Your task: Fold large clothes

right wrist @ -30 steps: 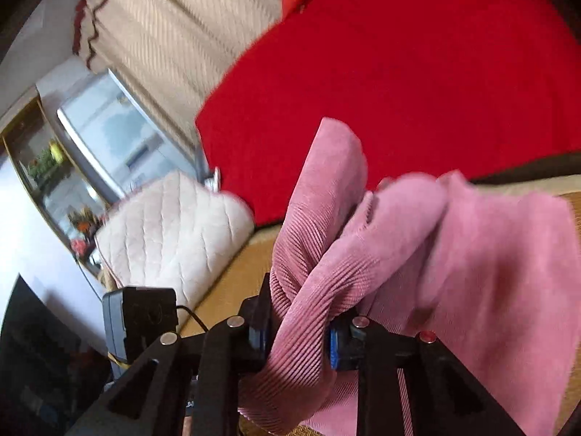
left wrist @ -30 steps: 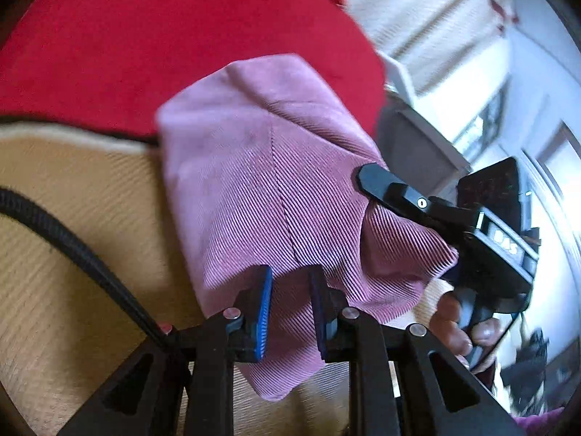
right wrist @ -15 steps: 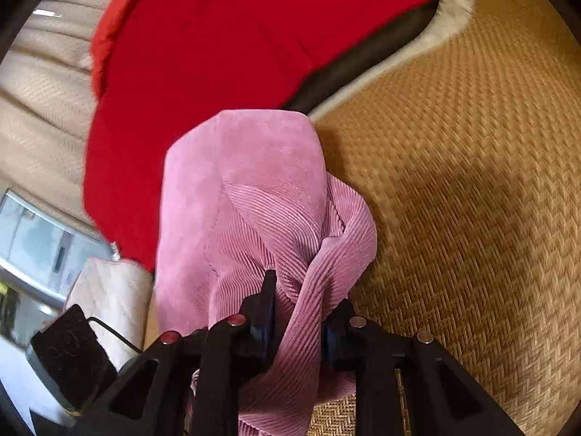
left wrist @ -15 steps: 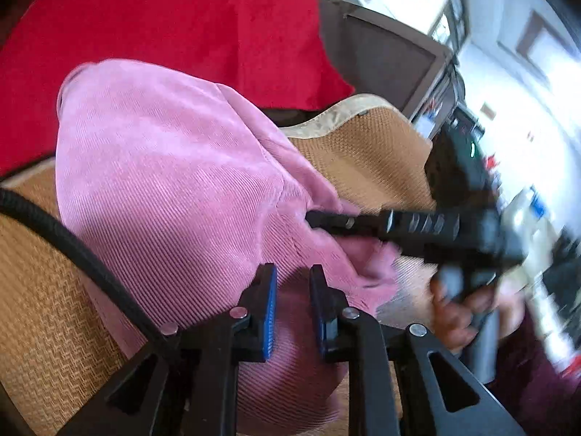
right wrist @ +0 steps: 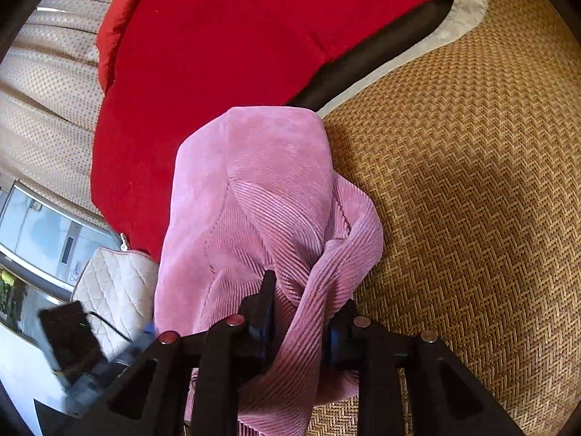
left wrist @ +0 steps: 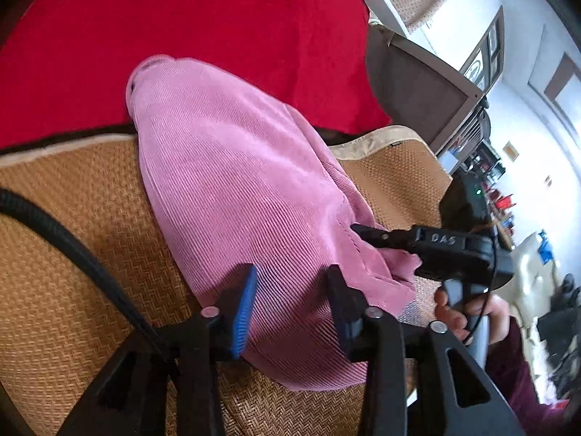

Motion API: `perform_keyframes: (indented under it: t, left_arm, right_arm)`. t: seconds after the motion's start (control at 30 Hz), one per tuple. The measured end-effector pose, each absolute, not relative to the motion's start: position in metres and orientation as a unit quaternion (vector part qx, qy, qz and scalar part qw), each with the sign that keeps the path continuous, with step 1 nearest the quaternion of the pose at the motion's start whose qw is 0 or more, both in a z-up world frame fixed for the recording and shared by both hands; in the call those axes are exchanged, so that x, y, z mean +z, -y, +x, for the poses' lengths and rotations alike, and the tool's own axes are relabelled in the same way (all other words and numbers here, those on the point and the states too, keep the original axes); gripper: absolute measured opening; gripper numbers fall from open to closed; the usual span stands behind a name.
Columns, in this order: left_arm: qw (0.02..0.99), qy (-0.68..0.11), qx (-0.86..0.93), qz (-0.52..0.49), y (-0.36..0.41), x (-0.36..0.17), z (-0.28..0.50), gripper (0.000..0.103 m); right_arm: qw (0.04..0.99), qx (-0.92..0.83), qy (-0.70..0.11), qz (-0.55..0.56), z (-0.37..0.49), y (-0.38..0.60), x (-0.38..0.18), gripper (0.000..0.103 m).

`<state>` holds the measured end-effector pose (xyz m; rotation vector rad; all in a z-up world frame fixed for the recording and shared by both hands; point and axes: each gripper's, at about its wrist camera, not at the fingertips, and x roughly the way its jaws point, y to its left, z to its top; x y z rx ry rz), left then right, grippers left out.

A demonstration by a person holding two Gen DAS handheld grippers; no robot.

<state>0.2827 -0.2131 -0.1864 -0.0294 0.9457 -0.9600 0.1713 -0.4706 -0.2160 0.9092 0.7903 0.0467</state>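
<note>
The pink corduroy garment (left wrist: 232,189) lies on the woven mat (left wrist: 72,254), its long side running from near me to the far red blanket (left wrist: 181,29). My left gripper (left wrist: 290,305) is spreading over it, pads off. My right gripper (right wrist: 301,323) is loosening around a bunched fold.

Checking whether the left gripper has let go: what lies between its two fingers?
In the left wrist view, the pink corduroy garment lies on the woven mat between the left gripper's opening fingers, with neither pad pressing it.
</note>
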Motion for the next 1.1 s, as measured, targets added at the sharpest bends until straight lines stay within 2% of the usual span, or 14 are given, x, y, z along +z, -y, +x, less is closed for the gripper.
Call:
perform_keyframes:
  t: [0.03,0.07,0.1,0.13,0.17,0.37,0.43,0.5,0.67,0.83,0.9,0.93,1.03,1.1]
  left_arm:
    - [0.780,-0.444,-0.441,-0.012,0.212,-0.183,0.282,0.063]
    - [0.783,-0.445,-0.435,-0.013,0.210,-0.181,0.281,0.072]
    - [0.789,-0.446,-0.422,-0.012,0.206,-0.179,0.280,0.075]
    - [0.798,-0.452,-0.400,-0.007,0.203,-0.180,0.281,0.077]
    - [0.797,-0.461,-0.390,-0.008,0.200,-0.183,0.282,0.078]
    - [0.761,-0.488,-0.426,-0.047,0.196,-0.196,0.285,0.078]
    - [0.768,-0.473,-0.431,-0.027,0.207,-0.196,0.279,0.078]
    - [0.773,-0.458,-0.438,-0.007,0.217,-0.193,0.270,0.077]
    - [0.776,-0.454,-0.439,0.000,0.209,-0.177,0.262,0.067]
    - [0.779,-0.457,-0.429,0.030,0.175,-0.148,0.233,0.067]
    - [0.782,-0.454,-0.425,0.046,0.160,-0.149,0.213,0.070]
    - [0.784,-0.460,-0.415,0.049,0.154,-0.156,0.207,0.076]
    - [0.795,-0.478,-0.362,0.098,0.168,-0.194,0.213,0.084]
    - [0.787,-0.487,-0.370,0.071,0.165,-0.195,0.222,0.086]
  right_arm:
    - [0.822,0.017,-0.372,0.431,0.168,0.474,-0.214,0.037]
    - [0.825,0.007,-0.369,0.429,0.165,0.475,-0.209,0.043]
    - [0.834,-0.012,-0.369,0.411,0.162,0.474,-0.202,0.066]
    - [0.845,-0.035,-0.370,0.384,0.160,0.471,-0.197,0.079]
    - [0.860,-0.062,-0.372,0.344,0.160,0.465,-0.191,0.080]
    - [0.868,-0.034,-0.382,0.315,0.172,0.444,-0.192,0.077]
    - [0.866,-0.018,-0.381,0.324,0.174,0.439,-0.193,0.063]
    - [0.863,-0.008,-0.384,0.328,0.174,0.433,-0.195,0.057]
    - [0.826,0.038,-0.396,0.400,0.169,0.424,-0.204,0.057]
    - [0.790,0.108,-0.412,0.441,0.151,0.391,-0.208,0.056]
    - [0.787,0.128,-0.420,0.433,0.138,0.375,-0.206,0.056]
    - [0.787,0.132,-0.423,0.428,0.132,0.369,-0.206,0.056]
    - [0.800,0.094,-0.423,0.415,0.124,0.365,-0.212,0.056]
    - [0.805,0.076,-0.408,0.423,0.127,0.373,-0.209,0.056]
